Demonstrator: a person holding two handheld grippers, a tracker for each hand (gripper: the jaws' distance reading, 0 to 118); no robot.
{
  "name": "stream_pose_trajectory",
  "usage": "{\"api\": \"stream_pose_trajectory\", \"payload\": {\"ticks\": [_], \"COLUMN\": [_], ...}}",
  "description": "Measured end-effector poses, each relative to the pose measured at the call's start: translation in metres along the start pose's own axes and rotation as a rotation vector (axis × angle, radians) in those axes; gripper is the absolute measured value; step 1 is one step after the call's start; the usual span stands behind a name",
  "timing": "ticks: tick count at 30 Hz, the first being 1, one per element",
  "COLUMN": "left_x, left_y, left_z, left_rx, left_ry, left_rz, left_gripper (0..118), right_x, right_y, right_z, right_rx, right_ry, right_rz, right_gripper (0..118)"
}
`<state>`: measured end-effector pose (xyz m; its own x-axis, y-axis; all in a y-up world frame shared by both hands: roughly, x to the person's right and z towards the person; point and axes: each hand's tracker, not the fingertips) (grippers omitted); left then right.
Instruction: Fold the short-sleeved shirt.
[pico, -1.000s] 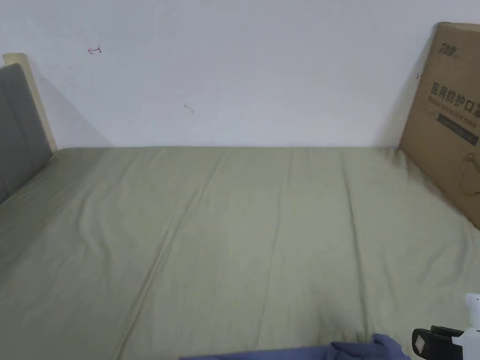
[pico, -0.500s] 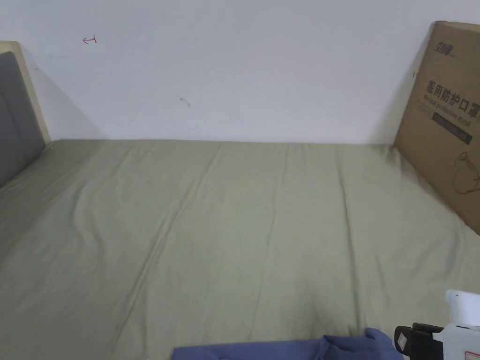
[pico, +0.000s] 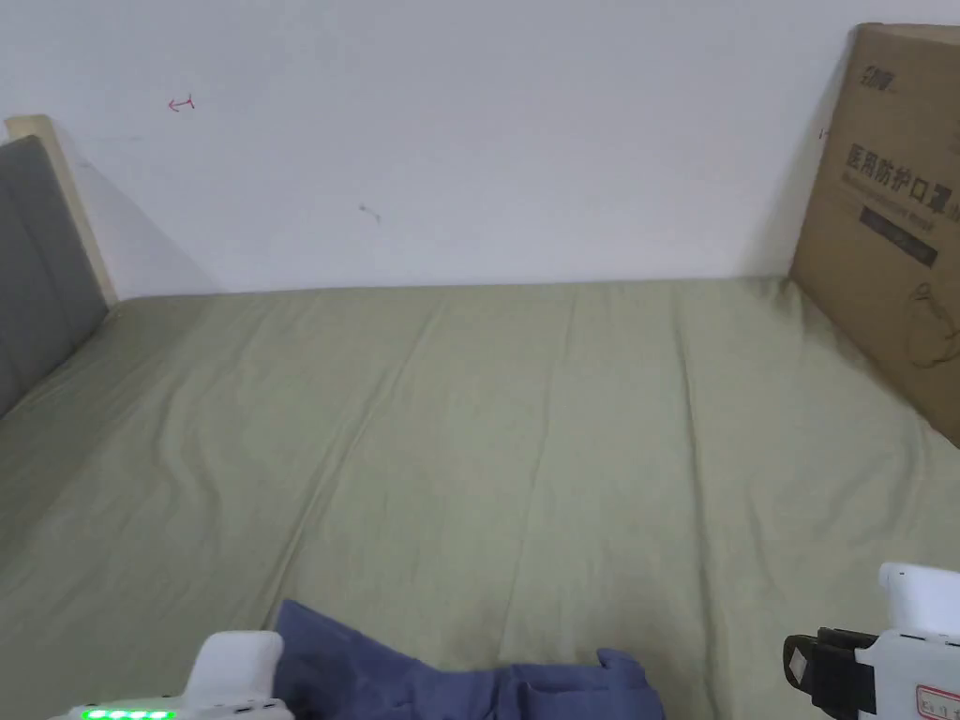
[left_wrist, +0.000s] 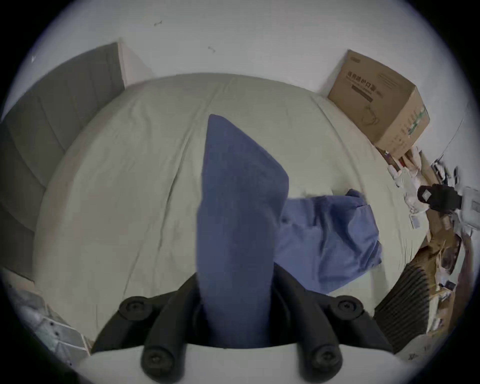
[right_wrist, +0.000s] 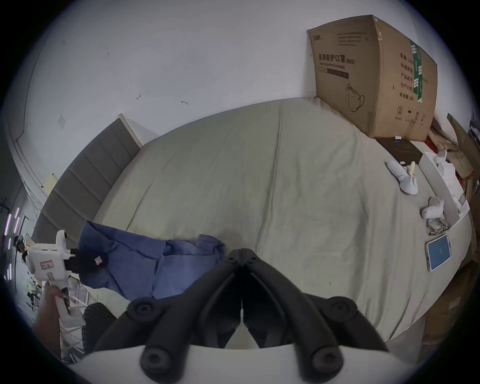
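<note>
The blue short-sleeved shirt (pico: 469, 684) lies bunched at the near edge of the green bed sheet (pico: 525, 450). In the left gripper view a fold of the shirt (left_wrist: 239, 207) stands up between the jaws and hides their tips. From the right gripper view, my left gripper (right_wrist: 89, 261) is shut on the shirt's (right_wrist: 145, 257) left end, a hand on its handle. My right gripper (right_wrist: 241, 253) is shut with nothing in it, just right of the shirt and clear of it. Its black jaws (pico: 811, 670) show at the lower right of the head view.
A large cardboard box (pico: 891, 216) stands at the bed's far right corner against the white wall. A grey padded headboard (pico: 37, 262) borders the left side. White devices (right_wrist: 405, 181), glasses (right_wrist: 436, 226) and a tablet (right_wrist: 439, 252) lie along the bed's right edge.
The left gripper has come into the head view at the bottom left, lifting the shirt's left end. The shirt now reaches farther left. The right gripper has hardly moved.
</note>
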<state>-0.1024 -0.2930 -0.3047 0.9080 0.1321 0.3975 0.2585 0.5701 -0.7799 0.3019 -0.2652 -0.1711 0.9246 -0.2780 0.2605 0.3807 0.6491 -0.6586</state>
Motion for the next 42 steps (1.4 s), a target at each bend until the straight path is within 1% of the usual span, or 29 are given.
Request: {"api": "stream_pose_trajectory", "payload": {"ticks": [1, 3, 5, 6, 7, 8, 9, 10, 11, 12, 14, 16, 17, 19, 20, 21, 22, 23, 24, 25, 26, 28, 31, 34, 36, 37, 39, 41, 42], "left_x": [0.013, 0.047, 0.076, 0.092, 0.102, 0.113, 0.12, 0.126, 0.131, 0.134, 0.132, 0.12, 0.113, 0.1, 0.092, 0.09, 0.085, 0.084, 0.086, 0.092, 0.095, 0.106, 0.13, 0.156, 0.168, 0.169, 0.168, 0.173, 0.173], "left_y": [0.004, 0.009, 0.013, 0.015, 0.017, 0.02, 0.022, 0.024, 0.023, 0.022, 0.03, 0.033, 0.034, 0.04, 0.043, 0.043, 0.042, 0.041, 0.039, 0.034, 0.032, 0.026, 0.012, -0.005, -0.018, -0.021, -0.021, -0.018, -0.017], "left_z": [-0.004, -0.017, -0.04, -0.051, -0.061, -0.074, -0.087, -0.097, -0.11, -0.116, -0.111, -0.097, -0.089, -0.076, -0.069, -0.062, -0.057, -0.051, -0.048, -0.051, -0.057, -0.074, -0.1, -0.142, -0.171, -0.18, -0.183, -0.178, -0.169], "left_rx": [0.002, -0.039, -0.103, -0.136, -0.15, -0.165, -0.195, -0.229, -0.279, -0.299, -0.228, -0.152, -0.122, -0.09, -0.089, -0.097, -0.076, -0.037, -0.018, -0.019, -0.025, -0.103, -0.196, -0.343, -0.41, -0.39, -0.351, -0.394, -0.375], "left_ry": [-0.021, -0.165, -0.264, -0.3, -0.33, -0.357, -0.403, -0.447, -0.504, -0.547, -0.678, -0.778, -0.777, -0.703, -0.645, -0.602, -0.576, -0.548, -0.492, -0.421, -0.446, -0.516, -0.537, -0.593, -0.509, -0.541, -0.635, -0.612, -0.603], "left_rz": [-0.027, -0.02, -0.009, -0.007, 0.003, 0.017, 0.074, 0.106, 0.156, 0.19, 0.265, 0.285, 0.274, 0.209, 0.17, 0.129, 0.095, 0.068, 0.033, 0.009, 0.005, 0.006, 0.012, 0.038, 0.016, 0.043, 0.17, 0.206, 0.187], "left_gripper": [10, 10, 10, 13, 23, 41, 84, 114, 118, 111, 111, 111, 112, 116, 116, 110, 95, 59, 0, 0, 0, 0, 0, 0, 0, 0, 0, 0, 0], "right_x": [0.002, 0.008, 0.013, 0.016, 0.019, 0.024, 0.028, 0.031, 0.036, 0.041, 0.048, 0.052, 0.054, 0.058, 0.059, 0.059, 0.059, 0.058, 0.058, 0.057, 0.057, 0.057, 0.055, 0.055, 0.055, 0.054, 0.051, 0.046, 0.043], "right_y": [-0.001, -0.003, -0.004, -0.005, -0.005, -0.006, -0.006, -0.006, -0.006, -0.005, -0.004, -0.003, -0.002, 0.0, 0.001, 0.002, 0.003, 0.003, 0.004, 0.004, 0.004, 0.003, 0.003, 0.002, 0.0, -0.001, -0.005, -0.008, -0.009], "right_z": [0.001, 0.005, 0.008, 0.01, 0.012, 0.015, 0.017, 0.019, 0.02, 0.021, 0.023, 0.024, 0.025, 0.024, 0.024, 0.023, 0.023, 0.022, 0.022, 0.021, 0.02, 0.018, 0.016, 0.017, 0.016, 0.014, 0.011, 0.01, 0.009], "right_rx": [0.002, 0.003, 0.003, 0.003, 0.006, 0.013, 0.019, 0.022, 0.023, 0.022, 0.027, 0.035, 0.038, 0.042, 0.044, 0.045, 0.046, 0.047, 0.049, 0.049, 0.048, 0.043, 0.03, 0.028, 0.025, 0.017, 0.003, -0.005, -0.01], "right_ry": [0.005, 0.013, 0.008, 0.002, -0.002, -0.007, -0.009, -0.009, -0.003, 0.004, -0.007, -0.026, -0.031, -0.03, -0.027, -0.025, -0.025, -0.026, -0.027, -0.026, -0.023, -0.018, -0.02, -0.023, -0.019, -0.013, -0.004, 0.0, 0.005], "right_rz": [-0.008, -0.022, -0.027, -0.03, -0.035, -0.047, -0.066, -0.079, -0.103, -0.124, -0.128, -0.122, -0.124, -0.137, -0.142, -0.144, -0.144, -0.143, -0.142, -0.142, -0.144, -0.148, -0.144, -0.139, -0.155, -0.166, -0.173, -0.168, -0.164], "right_gripper": [0, 0, 0, 0, 0, 0, 0, 0, 0, 0, 0, 0, 0, 0, 0, 0, 0, 0, 0, 0, 0, 0, 0, 0, 0, 0, 0, 0, 0]}}
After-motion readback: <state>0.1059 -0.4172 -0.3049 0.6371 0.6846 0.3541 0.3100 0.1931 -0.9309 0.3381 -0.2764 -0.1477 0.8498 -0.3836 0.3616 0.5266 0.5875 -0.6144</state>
